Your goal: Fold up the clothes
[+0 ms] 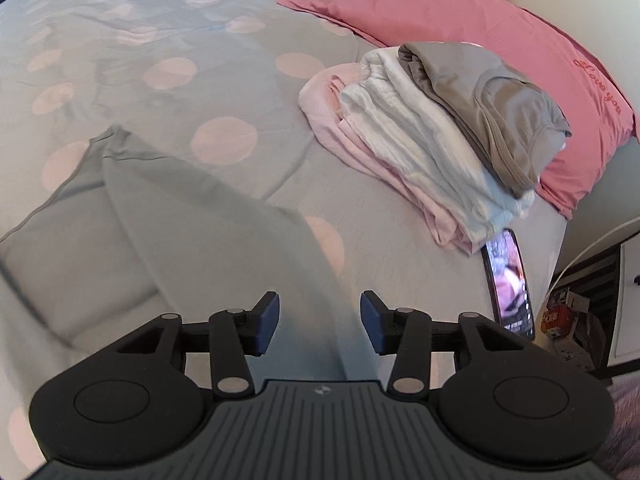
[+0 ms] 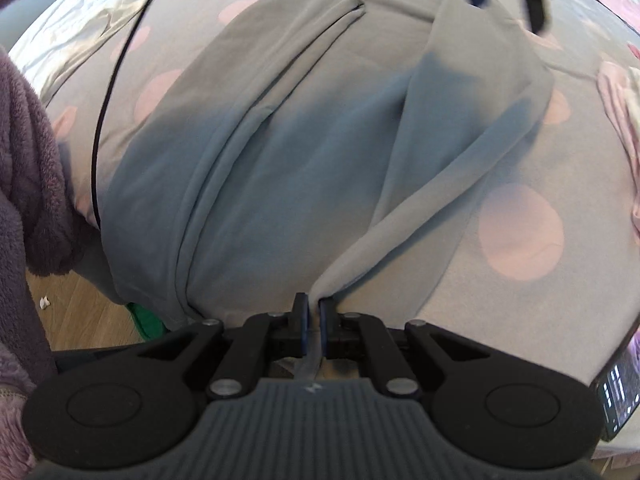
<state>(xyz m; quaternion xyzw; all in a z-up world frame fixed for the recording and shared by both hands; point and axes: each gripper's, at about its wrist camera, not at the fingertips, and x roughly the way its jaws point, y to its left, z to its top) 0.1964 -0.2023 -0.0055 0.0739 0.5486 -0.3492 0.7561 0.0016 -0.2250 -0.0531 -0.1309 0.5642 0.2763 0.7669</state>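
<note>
right tool (image 2: 313, 322) clamped on garment (image 2: 304, 160) edge | left tool (image 1: 319, 320) parted, empty, cloth below | risk: released side slumps, fold skews

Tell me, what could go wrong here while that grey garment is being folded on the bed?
Only the right gripper pinches the grey garment; the left gripper stands open with cloth between its fingers, so that side may sag and spoil the fold. The phone lies at the bed's edge beside the folded stack; a swept cloth could nudge either. A black cable runs beside the garment and might snag.
</note>
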